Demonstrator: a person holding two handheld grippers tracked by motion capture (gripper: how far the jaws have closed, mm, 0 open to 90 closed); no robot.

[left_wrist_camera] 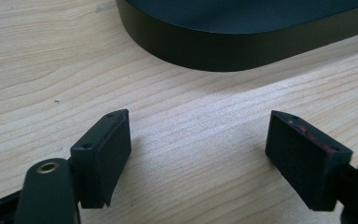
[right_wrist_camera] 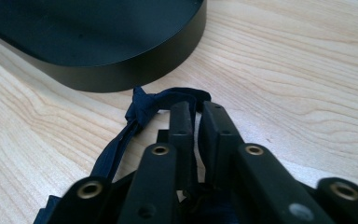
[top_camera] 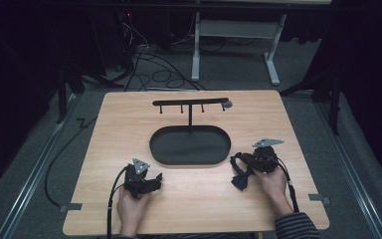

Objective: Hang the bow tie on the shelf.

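The wooden table (top_camera: 199, 199) takes up most of the floor space here, pale grain running side to side. Near its centre, a touch toward twelve o'clock, sits a black oval tray (top_camera: 189, 145) with a low wall. A thin post rises from the tray's far edge and carries a black hanger bar (top_camera: 190, 102) with small pegs hanging under it.

At about five o'clock from the tray, the right gripper (top_camera: 240, 167) rests low over the table in the person's right hand (top_camera: 271, 183). Its jaws stand almost together, pinching a dark fabric strap (right_wrist_camera: 142, 112). In the right gripper view the strap loops around the tips and bunches into a knot just ahead of them, close to the tray's wall but apart from it, then trails back along the wood at about seven o'clock. From above, more of the dark fabric hangs under the gripper and lies on the table beside the hand.

At about seven o'clock from the tray, the left gripper (top_camera: 150, 180) is held in the left hand (top_camera: 131, 209). Its jaws stand wide apart with only bare wood between them, and the tray's wall lies ahead of it at twelve o'clock.
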